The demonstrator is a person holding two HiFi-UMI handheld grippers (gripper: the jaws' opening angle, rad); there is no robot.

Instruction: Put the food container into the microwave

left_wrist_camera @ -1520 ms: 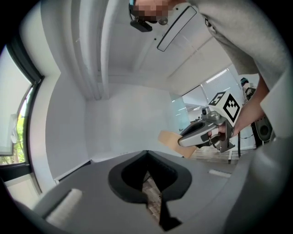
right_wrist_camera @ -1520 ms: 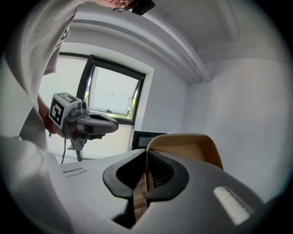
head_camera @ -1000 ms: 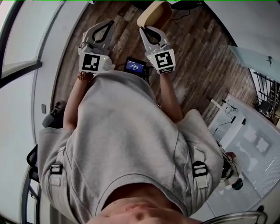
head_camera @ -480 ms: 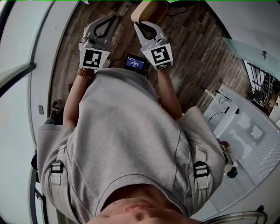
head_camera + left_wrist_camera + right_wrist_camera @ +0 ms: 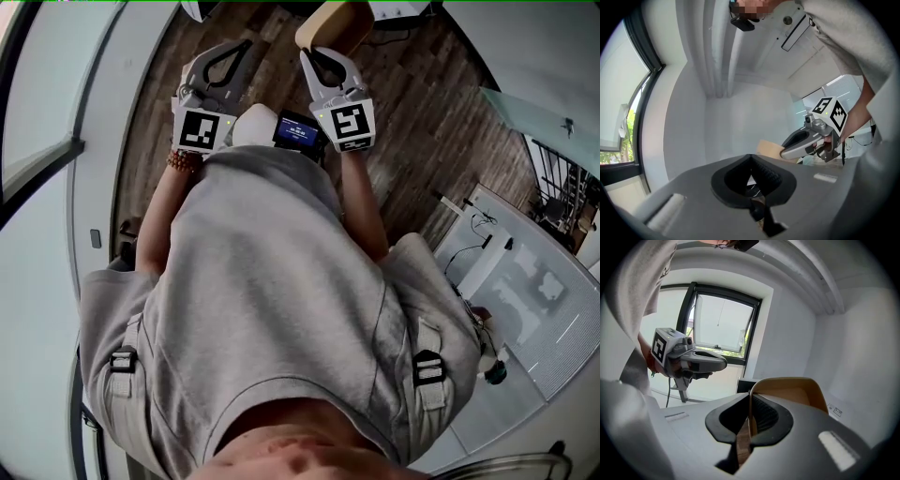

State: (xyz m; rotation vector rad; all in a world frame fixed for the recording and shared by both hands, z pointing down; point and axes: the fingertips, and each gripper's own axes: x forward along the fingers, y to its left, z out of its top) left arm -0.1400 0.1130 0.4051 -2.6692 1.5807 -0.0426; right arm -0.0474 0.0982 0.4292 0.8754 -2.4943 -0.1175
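A tan food container (image 5: 333,22) hangs over the wooden floor at the top of the head view. My right gripper (image 5: 315,58) is shut on its wall. In the right gripper view the container's thin rim (image 5: 787,389) stands pinched between the jaws of the right gripper (image 5: 750,395). My left gripper (image 5: 238,47) is held beside it on the left, shut and with nothing in it; it also appears as the left gripper (image 5: 702,363) in the right gripper view. In the left gripper view, the left gripper (image 5: 750,158) has its jaws together, with the container (image 5: 769,149) beyond them. No microwave is in view.
A white wall (image 5: 56,187) runs down the left. A white desk with cables (image 5: 525,291) stands at the right. A small blue-lit screen (image 5: 298,131) and a white shoe (image 5: 253,127) show below the grippers. A window (image 5: 719,329) faces the right gripper.
Both grippers have swayed slightly with the person's walking, the container still held. A white shoe has come into sight between the grippers.
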